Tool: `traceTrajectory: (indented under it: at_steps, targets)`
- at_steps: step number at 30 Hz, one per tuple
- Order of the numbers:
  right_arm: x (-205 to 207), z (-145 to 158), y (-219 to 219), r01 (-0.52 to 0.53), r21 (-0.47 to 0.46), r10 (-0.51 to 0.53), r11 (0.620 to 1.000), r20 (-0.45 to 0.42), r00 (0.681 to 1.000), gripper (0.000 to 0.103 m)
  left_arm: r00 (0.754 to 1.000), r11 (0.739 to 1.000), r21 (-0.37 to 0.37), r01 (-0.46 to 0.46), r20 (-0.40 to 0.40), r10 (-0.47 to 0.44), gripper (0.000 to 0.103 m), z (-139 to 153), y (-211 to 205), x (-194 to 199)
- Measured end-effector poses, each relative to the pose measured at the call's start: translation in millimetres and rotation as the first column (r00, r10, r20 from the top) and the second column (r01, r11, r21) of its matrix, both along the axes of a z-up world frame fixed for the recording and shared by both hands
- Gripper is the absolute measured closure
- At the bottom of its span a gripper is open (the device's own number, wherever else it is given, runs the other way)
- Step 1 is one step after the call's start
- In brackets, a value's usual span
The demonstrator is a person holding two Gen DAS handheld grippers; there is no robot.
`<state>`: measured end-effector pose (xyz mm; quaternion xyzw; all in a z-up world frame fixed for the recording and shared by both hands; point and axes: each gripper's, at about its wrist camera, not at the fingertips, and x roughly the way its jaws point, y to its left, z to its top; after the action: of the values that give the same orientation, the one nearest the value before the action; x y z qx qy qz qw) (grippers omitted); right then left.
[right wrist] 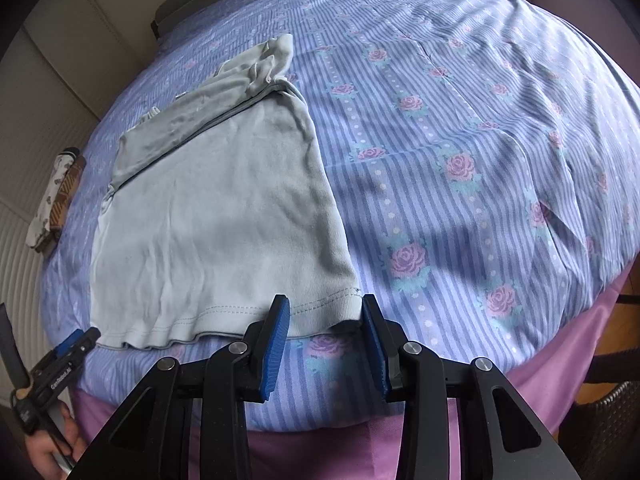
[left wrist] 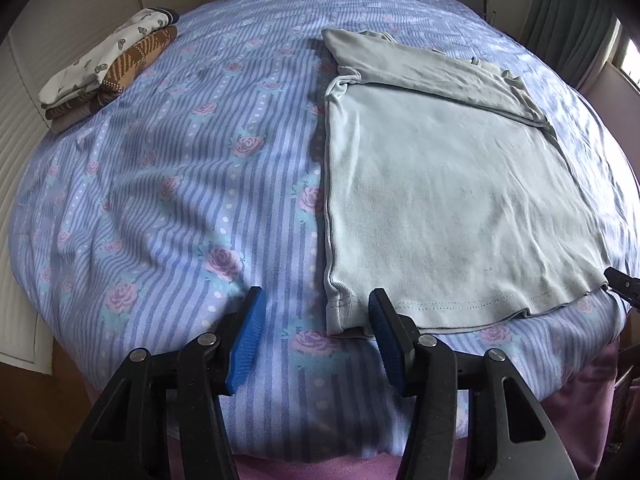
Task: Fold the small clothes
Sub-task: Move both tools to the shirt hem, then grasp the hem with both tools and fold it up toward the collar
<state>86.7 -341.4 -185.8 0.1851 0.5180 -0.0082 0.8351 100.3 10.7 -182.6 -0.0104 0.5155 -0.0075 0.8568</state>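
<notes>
A pale grey-green T-shirt (left wrist: 448, 200) lies flat on the bed with its sleeves folded in across the top. It also shows in the right wrist view (right wrist: 216, 220). My left gripper (left wrist: 316, 304) is open, its jaws standing either side of the shirt's near left hem corner. My right gripper (right wrist: 324, 312) is open, its jaws standing either side of the near right hem corner. The left gripper also shows at the lower left of the right wrist view (right wrist: 74, 346). Neither gripper holds cloth.
The bed carries a blue striped sheet with roses (left wrist: 180, 184) over a purple underlayer (right wrist: 560, 352). A stack of folded clothes (left wrist: 108, 68) sits at the far left edge near the wall. A curtain and window (left wrist: 580, 24) are at the far right.
</notes>
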Motion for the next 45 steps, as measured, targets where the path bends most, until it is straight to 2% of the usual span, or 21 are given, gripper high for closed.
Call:
traceTrajectory:
  at_steps: [2,4,6,8,9,10,18,24,31,40,45]
  targets:
    - [0,0,0,-0.001,0.01,0.001,1.0,0.001,1.0,0.07,1.0,1.0,-0.017,0.0,-0.01,0.0,0.069,-2,0,-1]
    - [0,-1,0,-0.002,0.017,0.002,1.0,0.003,1.0,0.073,1.0,1.0,-0.013,0.003,-0.015,-0.003,0.071,-3,-1,-1]
    - [-1,-2,0,-0.004,0.028,0.004,1.0,0.001,1.0,0.074,1.0,1.0,-0.02,0.006,-0.023,-0.006,0.079,-3,-2,-1]
    - [0,-3,1,-0.011,0.04,0.011,0.999,0.002,1.0,0.079,0.999,0.999,-0.048,0.005,-0.035,-0.007,0.088,-3,0,-2]
    - [0,-3,1,-0.018,0.051,0.018,0.999,0.005,1.0,0.088,0.999,0.998,-0.056,0.007,-0.037,-0.009,0.093,-3,0,-3]
    - [0,-2,2,-0.022,0.058,0.022,0.998,0.01,1.0,0.091,0.999,0.998,-0.065,0.009,-0.039,-0.012,0.093,-3,-1,-3]
    - [-6,13,0,-0.009,0.048,0.005,0.999,0.077,0.997,0.093,1.0,0.995,-0.097,-0.011,0.007,0.012,0.095,13,7,-7]
    - [-12,41,0,-0.018,0.068,0.006,0.998,0.17,0.985,0.093,0.995,0.994,-0.109,-0.017,0.098,0.027,0.095,48,12,-12]
    - [-7,82,-6,-0.006,0.08,-0.018,0.997,0.29,0.957,0.093,0.973,0.989,-0.151,-0.014,0.227,0.048,0.095,96,18,-1]
    - [48,115,-13,0.008,0.054,-0.028,0.999,0.387,0.922,0.093,0.949,0.987,-0.16,-0.025,0.307,0.074,0.095,122,18,57]
    - [102,111,-14,0.019,0.049,-0.037,0.999,0.383,0.923,0.093,0.945,0.985,-0.167,-0.038,0.315,0.09,0.095,121,17,106]
